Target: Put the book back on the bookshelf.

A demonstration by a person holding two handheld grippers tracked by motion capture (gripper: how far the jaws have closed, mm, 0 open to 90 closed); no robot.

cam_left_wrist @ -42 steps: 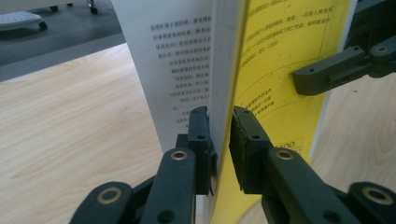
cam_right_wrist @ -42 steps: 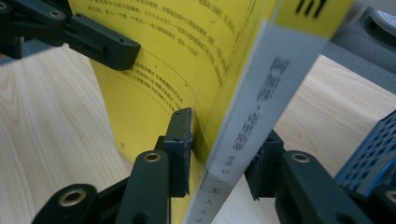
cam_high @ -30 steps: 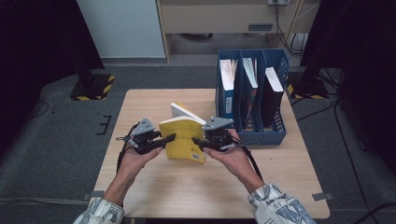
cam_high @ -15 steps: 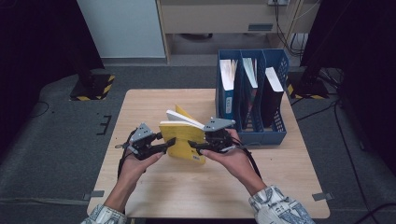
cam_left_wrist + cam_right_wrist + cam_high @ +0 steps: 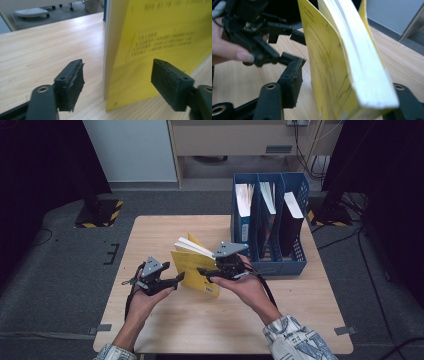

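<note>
While gripped near its lower right edge by the right tongs [image 5: 206, 272], stands upright on the tabletop [image 5: 165, 232]: a yellow book [image 5: 192, 270], pages fanned open at the top. Right tongs partly open, pads pressing the thick block of pages from both sides in the right gripper view, one yellow cover [image 5: 322, 65] bowed loose of the pages, jaws just closing a little. Left tongs [image 5: 176, 278] spread wide, just been opening, the book's free lower corner [image 5: 130, 82] between the pads but touched by neither, clear gaps on both sides in the left gripper view. Both tongs level, pointing inward at each other across the book, held in the person's left hand [image 5: 145, 295] and right hand [image 5: 245, 287]. Farther back on the right, well apart from the book, a blue file rack [image 5: 267, 265] of three compartments, each holding upright books or folders. Beyond the tabletop, grey carpeted floor [image 5: 65, 270].
</note>
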